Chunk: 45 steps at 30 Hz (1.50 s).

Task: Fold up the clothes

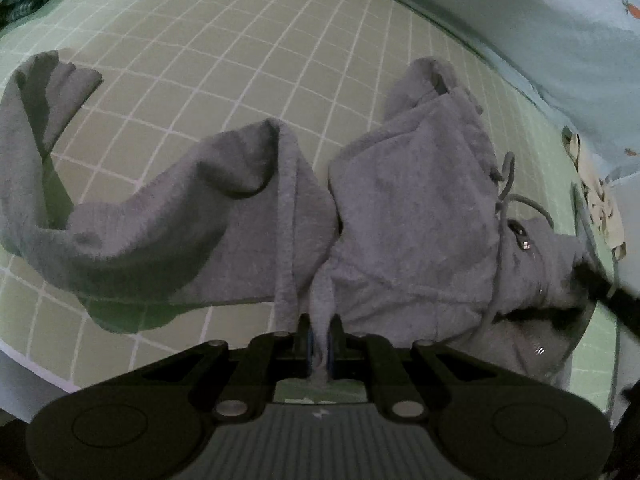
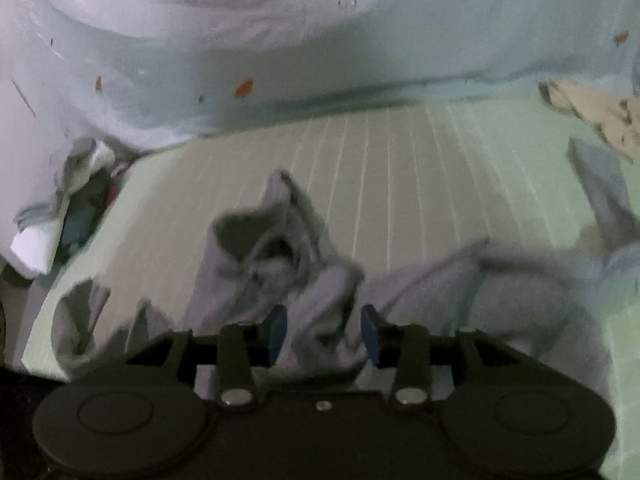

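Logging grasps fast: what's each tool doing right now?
Left tool: closed, pinching the grey fleece garment.
Right tool: open, fingers either side of a fleece fold, not clamped.

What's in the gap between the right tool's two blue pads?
A bunched fold of the grey hoodie sits between the open right tool's blue pads, not yet pinched. The right wrist view shows it.

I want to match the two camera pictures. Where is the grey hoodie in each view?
Left wrist view: the grey hoodie fills the middle and right; the left gripper is shut on a fold of it.
Right wrist view: it lies crumpled at lower centre, before the open right gripper.
Shared landmark: the green checked sheet.
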Motion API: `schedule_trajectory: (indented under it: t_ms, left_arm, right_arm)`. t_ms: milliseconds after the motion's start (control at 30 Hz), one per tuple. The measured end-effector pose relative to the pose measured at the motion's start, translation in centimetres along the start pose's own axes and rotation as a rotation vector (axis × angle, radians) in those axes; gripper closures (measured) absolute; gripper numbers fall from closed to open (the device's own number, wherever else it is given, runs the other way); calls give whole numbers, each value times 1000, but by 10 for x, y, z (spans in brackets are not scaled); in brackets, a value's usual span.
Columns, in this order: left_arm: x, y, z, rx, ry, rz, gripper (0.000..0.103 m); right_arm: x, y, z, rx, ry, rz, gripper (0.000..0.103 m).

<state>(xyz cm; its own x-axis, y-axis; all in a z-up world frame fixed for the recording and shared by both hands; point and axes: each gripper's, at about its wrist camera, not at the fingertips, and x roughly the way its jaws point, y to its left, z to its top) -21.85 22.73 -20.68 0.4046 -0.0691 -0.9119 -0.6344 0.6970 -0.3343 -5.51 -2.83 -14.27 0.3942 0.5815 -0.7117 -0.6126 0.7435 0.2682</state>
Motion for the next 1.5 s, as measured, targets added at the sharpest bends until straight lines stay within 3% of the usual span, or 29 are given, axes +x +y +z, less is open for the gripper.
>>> schedule_trajectory:
  t_ms: [133,400,600,633,667,767,900,967,1033,1233,1333,1367,1400,1433,1467,1500]
  left_arm:
    - [1,5,-2,-8,10,3,90]
    - [13,3,-3,-24,36,48,88]
    - [21,-5,-1,-50,44,97,86]
    - [22,-6,0,-60,47,103,86]
    - [24,-8,2,-64,49,111,86]
    - [27,-17,10,-57,49,144,88]
    - [22,-34,29,-1,-6,204,92]
    - [15,-44,42,21,-60,217,93]
    - [4,-52,62,31,-145,207,93]
    - [-21,-70,128,-24,-384,160,92]
    - [-18,-79,142,-47,-406,113,74]
    - [-13,-81,142,-40,-390,109,66]
    - [-6,-83,141,-28,-367,116,58]
    - [2,-86,136,-10,-330,129,54]
    - [9,-87,130,6,-293,139,48]
    - [15,-88,124,18,-257,142,46]
  right_arm:
    - [16,-6,32,2,-29,-7,59]
    - [124,-9,58,-50,180,63,59]
    - [166,7,50,-172,282,77,58]
    - [172,10,49,-194,297,79,63]
    - [172,12,49,-221,295,80,82]
    - [172,13,49,-263,292,108,89]
    - [158,13,80,-347,171,82,94]
    - [148,10,114,-366,70,62,97]
    - [139,5,153,-380,-40,35,103]
    - [126,-17,259,-401,-338,-139,102]
    - [129,-42,280,-325,-351,-175,95]
    - [131,-49,281,-303,-335,-193,80]
    - [129,-59,273,-281,-332,-223,71]
    - [128,-69,265,-261,-328,-249,53]
    - [125,-77,255,-252,-312,-251,43]
    - [122,-87,240,-243,-283,-255,41]
